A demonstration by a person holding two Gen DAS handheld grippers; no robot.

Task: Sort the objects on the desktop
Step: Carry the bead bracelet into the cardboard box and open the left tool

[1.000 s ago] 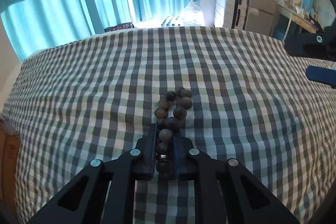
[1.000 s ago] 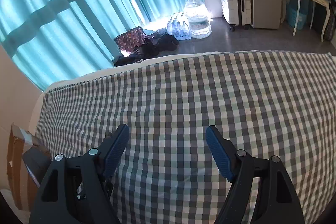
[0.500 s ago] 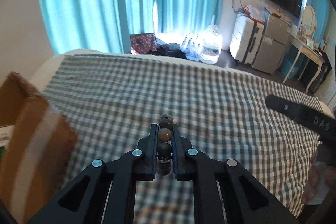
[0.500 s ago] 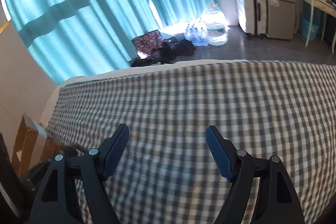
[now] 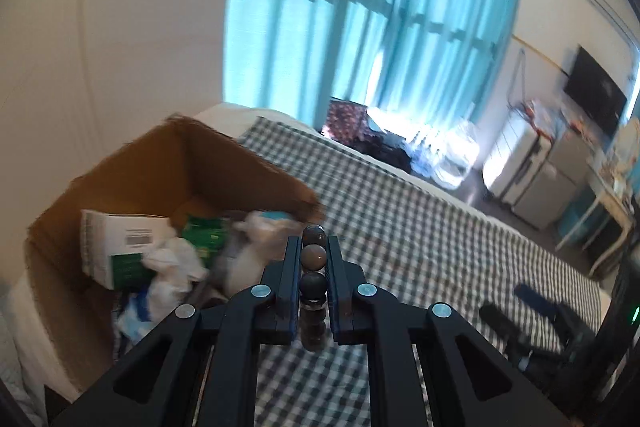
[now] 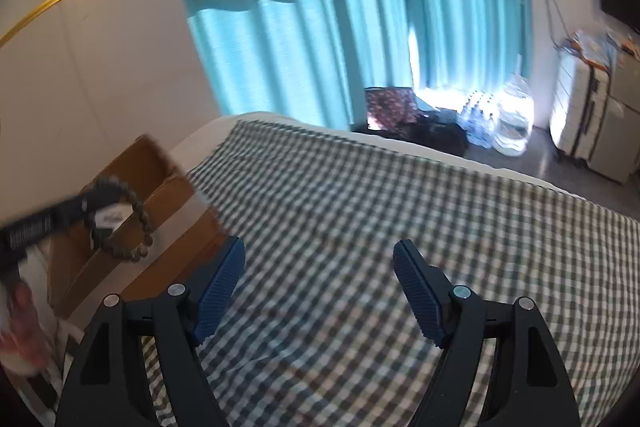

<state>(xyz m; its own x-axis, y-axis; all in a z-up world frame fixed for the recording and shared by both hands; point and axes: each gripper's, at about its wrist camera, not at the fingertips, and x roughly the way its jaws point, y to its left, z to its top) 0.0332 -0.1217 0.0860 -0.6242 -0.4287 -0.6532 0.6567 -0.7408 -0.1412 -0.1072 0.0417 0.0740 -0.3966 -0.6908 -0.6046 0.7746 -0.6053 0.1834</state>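
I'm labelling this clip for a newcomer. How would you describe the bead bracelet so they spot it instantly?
Start at the brown cardboard box at the checked cloth's left edge. Above it, the left hand-held gripper is shut on the bead bracelet: a hanging loop of round brown-grey beads, unlike the white and green packets inside the box.

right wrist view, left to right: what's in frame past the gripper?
Left gripper holding the bead bracelet → cardboard box → checked cloth → patterned bag on the floor → big water jug → white suitcase.
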